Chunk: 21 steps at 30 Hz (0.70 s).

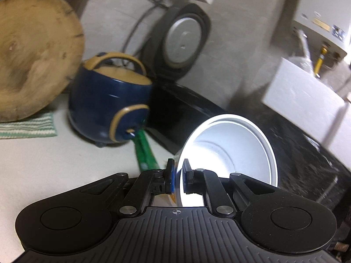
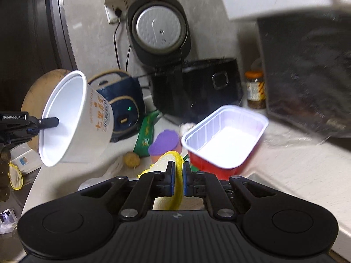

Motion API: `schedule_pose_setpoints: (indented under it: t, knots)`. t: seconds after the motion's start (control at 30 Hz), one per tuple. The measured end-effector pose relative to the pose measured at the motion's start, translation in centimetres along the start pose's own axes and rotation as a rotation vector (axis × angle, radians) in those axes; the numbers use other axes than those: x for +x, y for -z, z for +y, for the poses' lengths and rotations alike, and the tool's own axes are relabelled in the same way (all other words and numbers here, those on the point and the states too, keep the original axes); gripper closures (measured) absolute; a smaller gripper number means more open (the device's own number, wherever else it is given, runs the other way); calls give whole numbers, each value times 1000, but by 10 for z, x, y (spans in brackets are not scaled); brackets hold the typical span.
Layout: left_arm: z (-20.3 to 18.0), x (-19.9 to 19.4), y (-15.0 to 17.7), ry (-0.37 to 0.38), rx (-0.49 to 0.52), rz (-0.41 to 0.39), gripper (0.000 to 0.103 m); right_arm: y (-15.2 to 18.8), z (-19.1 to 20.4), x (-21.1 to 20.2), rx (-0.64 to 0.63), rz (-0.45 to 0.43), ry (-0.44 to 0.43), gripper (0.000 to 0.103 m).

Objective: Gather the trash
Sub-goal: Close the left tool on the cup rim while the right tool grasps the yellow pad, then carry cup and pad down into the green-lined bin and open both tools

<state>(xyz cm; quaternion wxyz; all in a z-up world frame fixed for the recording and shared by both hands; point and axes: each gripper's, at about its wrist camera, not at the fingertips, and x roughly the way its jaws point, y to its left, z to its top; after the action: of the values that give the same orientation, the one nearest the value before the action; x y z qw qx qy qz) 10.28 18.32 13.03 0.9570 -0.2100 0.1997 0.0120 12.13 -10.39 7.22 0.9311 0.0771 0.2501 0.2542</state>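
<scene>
Right gripper (image 2: pixel 179 180) pinched on yellow-edged cloth (image 2: pixel 175 195); left gripper (image 1: pixel 179 175) clamps noodle cup (image 1: pixel 230 144) rim only. Risk: tilted cup slipping from thin hold, cloth snagging red tray (image 2: pixel 221 140).

Standing open against the wall: a black rice cooker (image 2: pixel 193 87), lid (image 2: pixel 159 30) raised. Sitting just beside it, a blue kettle (image 1: pixel 109 100). Leaning behind the kettle, a round wooden board (image 1: pixel 33 65), resting over a striped cloth (image 1: pixel 28 127).

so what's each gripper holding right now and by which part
The left gripper pinches the white paper bowl by its rim. The right gripper is shut on the yellow edge of a cream cloth item.
</scene>
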Motion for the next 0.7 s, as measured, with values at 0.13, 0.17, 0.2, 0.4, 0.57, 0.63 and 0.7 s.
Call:
schedule_pose_setpoints:
  t: [0.13,0.17,0.2,0.4,0.57,0.63,0.7]
  knots:
    - [-28,-3,15,38,51,34,93,2,-5,-31,-18,-36,47,96]
    - [-37,-3,20,50,64,47,93,4,-7,-39,-25,-44,66,96]
    - [-45,-3,26,62,76,64,93,7,-10,-48,-32,-51,87,96]
    - [-92,0,81,154,162,159,93,38,-36,-96,-77,-82,198,96]
    - [-116,29,159,202,193,318,93,86,-64,-123,-95,-49,318,96]
    - [-118,41,191,204,204,378,93,104,-79,-127,-77,-21,349,96]
    - [-118,56,229,188,230,442,93,124,-93,-129,-62,5,382,96]
